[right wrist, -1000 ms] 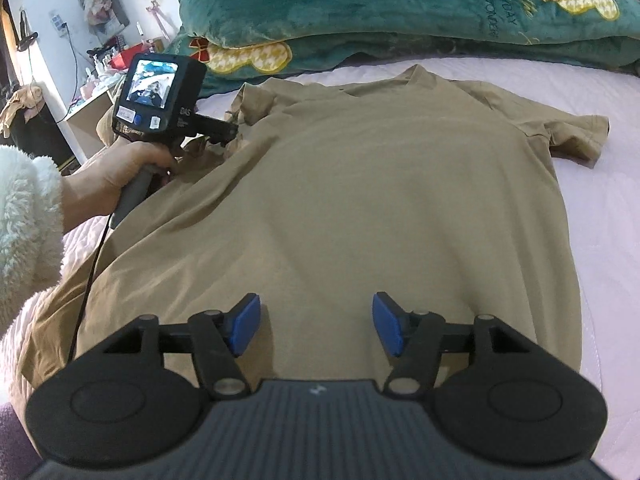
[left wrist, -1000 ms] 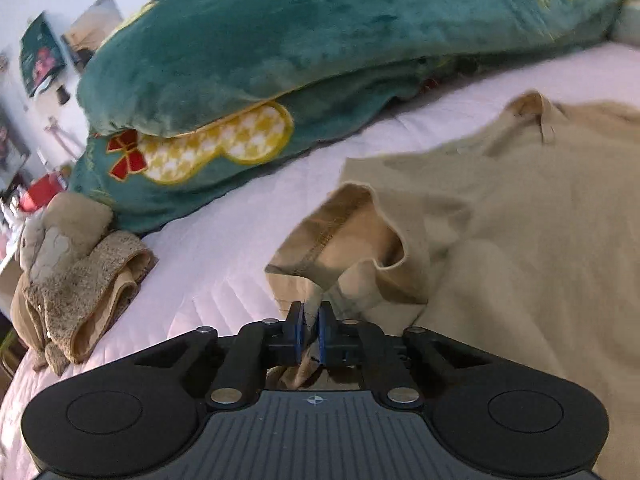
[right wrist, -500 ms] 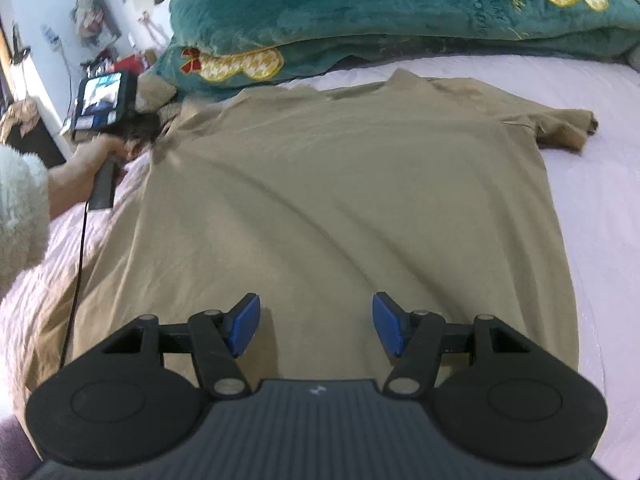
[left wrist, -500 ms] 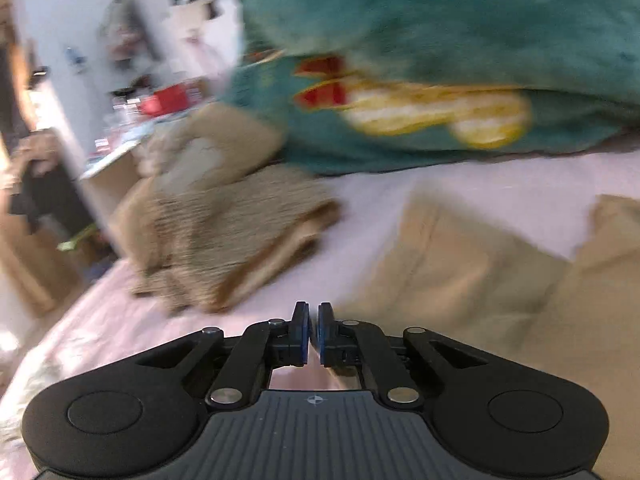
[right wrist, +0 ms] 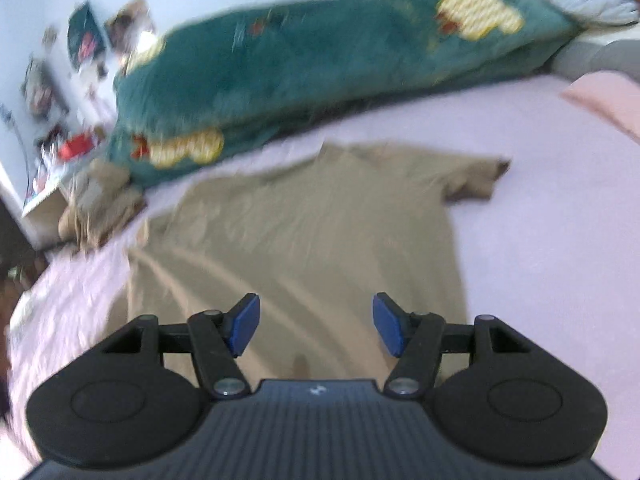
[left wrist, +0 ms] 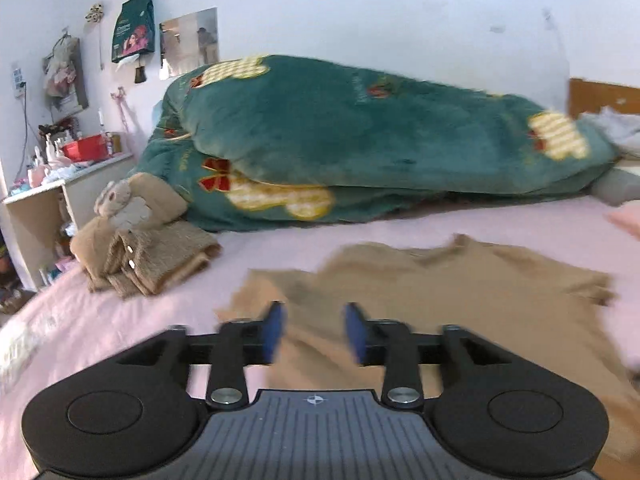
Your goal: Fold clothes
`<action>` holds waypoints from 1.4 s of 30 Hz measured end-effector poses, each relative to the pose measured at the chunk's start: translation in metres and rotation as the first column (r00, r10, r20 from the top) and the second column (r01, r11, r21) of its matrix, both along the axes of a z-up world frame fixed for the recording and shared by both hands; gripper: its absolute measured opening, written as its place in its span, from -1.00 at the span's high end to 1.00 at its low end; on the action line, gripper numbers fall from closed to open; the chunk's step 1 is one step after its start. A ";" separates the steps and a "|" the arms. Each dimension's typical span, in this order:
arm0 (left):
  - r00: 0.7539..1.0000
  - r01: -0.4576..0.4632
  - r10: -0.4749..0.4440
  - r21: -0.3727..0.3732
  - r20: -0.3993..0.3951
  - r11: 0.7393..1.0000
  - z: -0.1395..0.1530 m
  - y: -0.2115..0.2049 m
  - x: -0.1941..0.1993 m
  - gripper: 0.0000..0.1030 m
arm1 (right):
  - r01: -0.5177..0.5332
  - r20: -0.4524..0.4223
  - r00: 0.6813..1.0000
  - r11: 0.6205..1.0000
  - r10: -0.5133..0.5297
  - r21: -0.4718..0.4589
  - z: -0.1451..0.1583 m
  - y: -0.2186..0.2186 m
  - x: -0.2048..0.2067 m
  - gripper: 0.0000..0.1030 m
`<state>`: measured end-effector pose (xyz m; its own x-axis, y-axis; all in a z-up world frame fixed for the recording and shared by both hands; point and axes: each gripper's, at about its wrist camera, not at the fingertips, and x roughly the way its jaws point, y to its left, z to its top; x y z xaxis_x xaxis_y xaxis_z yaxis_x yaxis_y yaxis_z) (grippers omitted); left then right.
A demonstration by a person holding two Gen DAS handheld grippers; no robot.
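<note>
A pink quilted bed sheet [right wrist: 532, 200] covers the bed and fills most of both wrist views. Along its far side, against the pale wall, lies a bulky teal plush blanket [left wrist: 380, 140] folded over on itself, patterned with yellow checked shapes and red bows. Spread flat on the sheet in front of the blanket is the tan T-shirt [right wrist: 320, 232], collar toward the blanket and hem toward the cameras; one short sleeve [right wrist: 476, 180] sticks out to the right in the right wrist view with its cuff slightly curled, and long shallow creases run across the lower body of the shirt. Left of the shirt, apart from it and just beside the blanket's corner, sits a pile of folded brown knitwear [left wrist: 160, 264] with a small plush rabbit [left wrist: 120, 200] on top. Beyond the bed's left edge stands a white shelf unit [left wrist: 68, 188] crowded with bottles and a red tub. The right gripper [right wrist: 316, 324] hovers over the shirt's lower part, its blue pads [right wrist: 244, 320] spread wide with nothing between them. The left gripper [left wrist: 314, 330] is above the shirt's left shoulder area, its jaws opening, motion-blurred, with no cloth caught between the pads.
</note>
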<state>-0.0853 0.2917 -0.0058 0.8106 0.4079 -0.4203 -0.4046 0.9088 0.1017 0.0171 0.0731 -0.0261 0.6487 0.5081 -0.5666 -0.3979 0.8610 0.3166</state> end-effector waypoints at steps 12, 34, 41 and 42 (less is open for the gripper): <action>0.941 -0.247 0.214 -0.099 -0.261 0.964 -0.072 -0.012 -0.115 -0.03 | 0.043 -0.110 0.992 0.980 -0.065 -0.194 -0.033 -0.084 -0.055 -0.34; 0.910 -0.135 0.131 0.018 -0.394 0.991 -0.103 -0.026 -0.118 0.62 | -0.072 -0.122 0.992 0.944 0.034 -0.323 -0.085 -0.045 -0.068 0.46; 0.927 -0.119 0.065 -0.126 -0.370 0.985 -0.102 -0.025 -0.120 1.00 | -0.109 -0.102 0.992 0.936 0.079 -0.335 -0.069 -0.050 -0.073 0.91; 0.927 -0.123 0.061 -0.147 -0.369 0.981 -0.101 -0.024 -0.123 1.00 | -0.115 -0.089 0.992 0.931 0.089 -0.346 -0.064 -0.050 -0.075 0.91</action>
<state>-0.2081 0.2676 -0.1067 0.5532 0.3734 -0.7447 -0.4513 0.8857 0.1088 -0.0575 0.0229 -0.0896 0.5556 0.3306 -0.7629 -0.4770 0.8783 0.0333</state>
